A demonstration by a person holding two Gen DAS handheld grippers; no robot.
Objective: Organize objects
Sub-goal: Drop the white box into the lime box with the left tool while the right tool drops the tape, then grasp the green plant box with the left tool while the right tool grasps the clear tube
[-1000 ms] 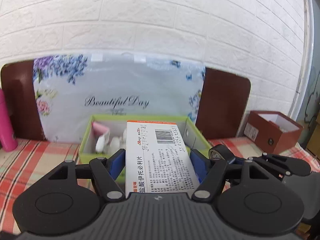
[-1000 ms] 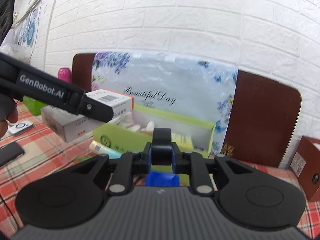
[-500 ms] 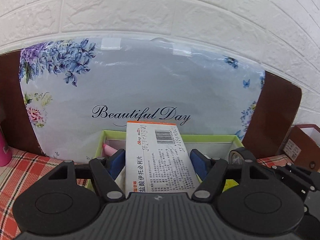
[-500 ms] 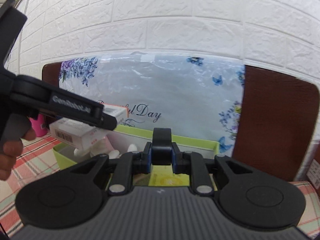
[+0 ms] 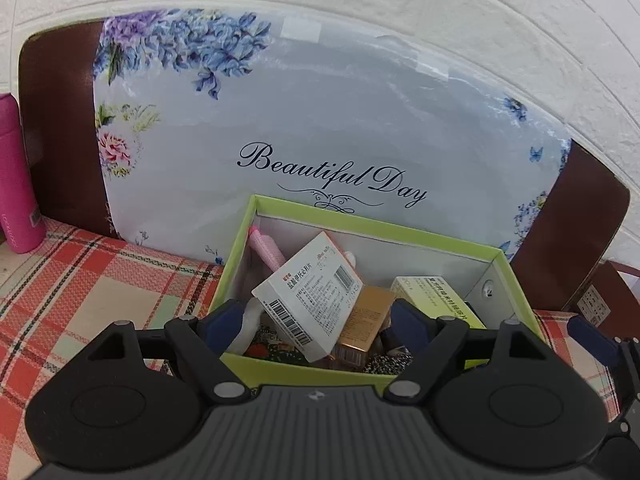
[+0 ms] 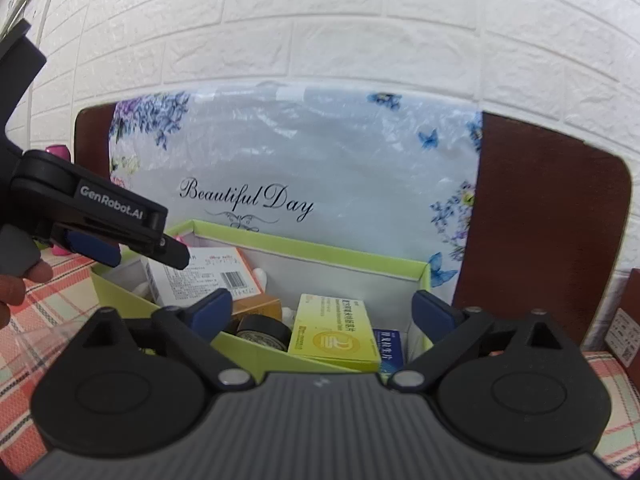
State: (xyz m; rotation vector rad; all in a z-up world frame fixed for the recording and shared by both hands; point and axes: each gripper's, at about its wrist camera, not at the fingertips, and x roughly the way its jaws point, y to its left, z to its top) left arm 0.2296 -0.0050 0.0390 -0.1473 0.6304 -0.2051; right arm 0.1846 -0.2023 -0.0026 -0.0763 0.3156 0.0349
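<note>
Both jaws opening, nothing held: lift left gripper (image 5: pixel 318 322) and right gripper (image 6: pixel 322 312) clear of green box (image 5: pixel 400 236), leaving white carton (image 5: pixel 312 296) settled.

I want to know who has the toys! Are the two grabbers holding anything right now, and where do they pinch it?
Nothing is held. The left gripper and right gripper are both opening, empty, above the green box; the white medicine box lies loose inside.

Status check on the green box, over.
Both claws opening, nothing between the pads: left claw, right claw. White medicine box lies tilted inside green box. No obstruction.
</note>
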